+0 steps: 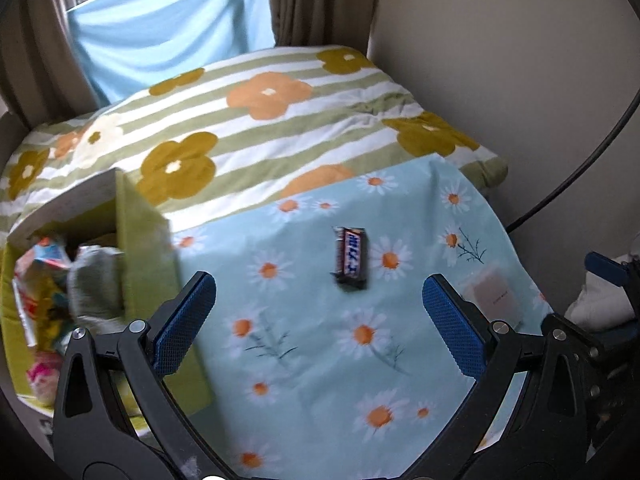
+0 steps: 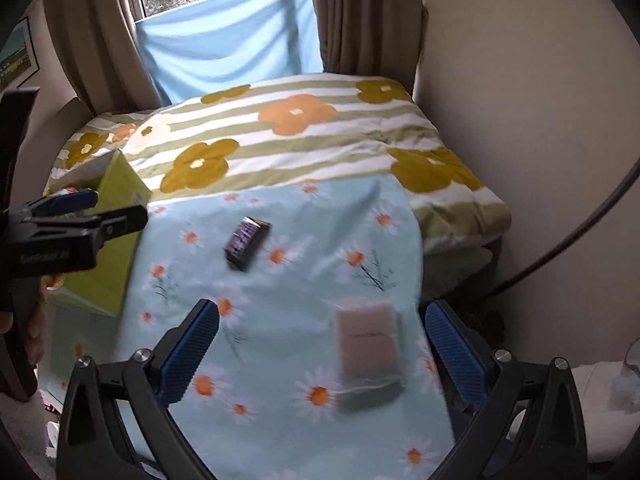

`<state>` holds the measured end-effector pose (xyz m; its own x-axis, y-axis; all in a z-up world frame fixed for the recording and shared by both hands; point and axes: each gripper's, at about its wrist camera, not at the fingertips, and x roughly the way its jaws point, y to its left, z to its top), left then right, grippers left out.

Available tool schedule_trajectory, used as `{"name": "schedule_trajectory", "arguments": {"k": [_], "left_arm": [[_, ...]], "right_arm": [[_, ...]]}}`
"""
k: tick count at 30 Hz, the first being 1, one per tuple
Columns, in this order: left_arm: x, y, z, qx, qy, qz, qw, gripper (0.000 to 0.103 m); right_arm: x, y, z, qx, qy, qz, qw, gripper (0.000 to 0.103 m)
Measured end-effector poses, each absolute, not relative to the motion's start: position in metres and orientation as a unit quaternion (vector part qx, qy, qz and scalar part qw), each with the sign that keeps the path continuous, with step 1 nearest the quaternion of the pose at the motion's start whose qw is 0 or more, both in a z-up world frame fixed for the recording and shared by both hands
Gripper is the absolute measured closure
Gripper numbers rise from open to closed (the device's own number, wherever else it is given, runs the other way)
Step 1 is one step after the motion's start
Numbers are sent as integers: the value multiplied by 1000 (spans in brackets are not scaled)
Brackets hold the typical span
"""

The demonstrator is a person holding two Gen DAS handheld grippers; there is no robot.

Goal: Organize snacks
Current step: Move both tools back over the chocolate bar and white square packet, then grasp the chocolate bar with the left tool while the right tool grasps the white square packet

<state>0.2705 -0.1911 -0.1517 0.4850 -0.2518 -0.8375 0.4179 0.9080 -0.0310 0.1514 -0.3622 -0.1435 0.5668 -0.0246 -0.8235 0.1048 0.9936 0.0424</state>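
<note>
A dark-wrapped chocolate bar (image 1: 350, 258) lies on the light-blue daisy cloth (image 1: 320, 340), ahead of my open, empty left gripper (image 1: 320, 316). It also shows in the right wrist view (image 2: 246, 242). A pale pink snack packet (image 2: 368, 354) lies between the open fingers of my empty right gripper (image 2: 322, 352); it shows faintly in the left wrist view (image 1: 494, 296). A green box (image 1: 144, 256) at the left holds several snack packets (image 1: 52, 280). The left gripper (image 2: 80, 212) shows at the left of the right wrist view, beside the box (image 2: 116, 216).
The daisy cloth (image 2: 280, 320) lies over a striped flower-print bedcover (image 1: 260, 120). A wall (image 1: 500, 60) stands at the right, with a black cable (image 1: 580, 168). Curtains (image 1: 316, 0) and a blue sheet (image 1: 168, 28) hang behind. White items (image 2: 608, 392) lie at the lower right.
</note>
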Motion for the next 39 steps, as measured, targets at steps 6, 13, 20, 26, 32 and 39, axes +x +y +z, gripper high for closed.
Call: {"name": "schedule_trajectory", "arguments": {"k": [6, 13, 20, 26, 32, 39], "left_arm": [[284, -228, -190, 113, 487, -207, 841, 0], [306, -249, -237, 130, 512, -221, 820, 1], [323, -253, -275, 144, 523, -237, 806, 4], [336, -256, -295, 144, 541, -239, 794, 21], [343, -262, -302, 152, 538, -240, 793, 30], [347, -264, -298, 155, 532, -244, 796, 61]], "right_arm": [[144, -386, -173, 67, 470, -38, 879, 0], [144, -388, -207, 81, 465, -49, 880, 9], [152, -386, -242, 60, 480, -64, 873, 17], [163, -380, -257, 32, 488, -65, 870, 18], [167, -376, -261, 23, 491, -83, 867, 18], [176, -370, -269, 19, 508, -95, 856, 18]]}}
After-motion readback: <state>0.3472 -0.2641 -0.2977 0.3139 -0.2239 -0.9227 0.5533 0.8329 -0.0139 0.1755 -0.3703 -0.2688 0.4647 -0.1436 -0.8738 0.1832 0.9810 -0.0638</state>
